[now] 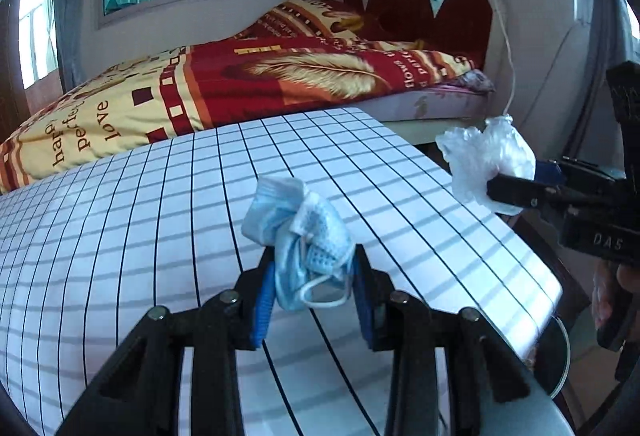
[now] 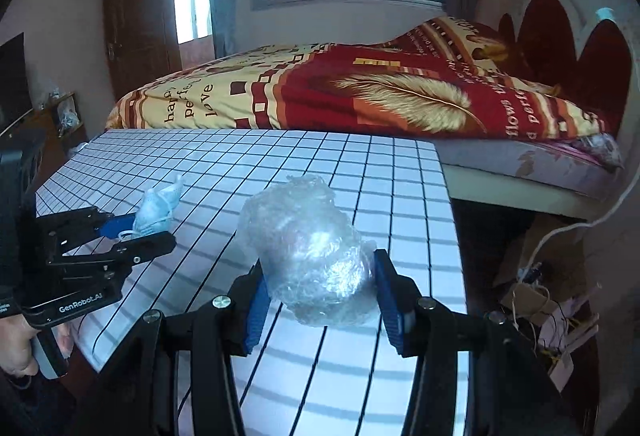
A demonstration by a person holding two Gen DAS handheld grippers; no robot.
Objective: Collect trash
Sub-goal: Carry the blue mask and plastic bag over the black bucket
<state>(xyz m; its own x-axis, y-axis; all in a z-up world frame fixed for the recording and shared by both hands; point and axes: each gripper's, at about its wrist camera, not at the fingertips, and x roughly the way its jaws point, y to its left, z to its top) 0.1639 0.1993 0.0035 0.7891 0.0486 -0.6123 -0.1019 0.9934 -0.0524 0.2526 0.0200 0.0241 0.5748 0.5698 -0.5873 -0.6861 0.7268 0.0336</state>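
Now, left wrist view: the left gripper (image 1: 314, 288) is pinched on a crumpled face mask (image 1: 298, 236) above the checked bench (image 1: 120, 216), soft, weightless stuff, best squeezed mid-wad. Right wrist view adds what that one clips: the right gripper (image 2: 318, 300), closed around a slippery plastic wad (image 2: 312, 256), and the cluttered floor (image 2: 552, 308) right of the bench.

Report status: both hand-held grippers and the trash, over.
Left hand-held gripper shut on crumpled blue face mask. Right hand-held gripper shut on wadded clear plastic wrap. Both lifted over the checked table. No bin in view.
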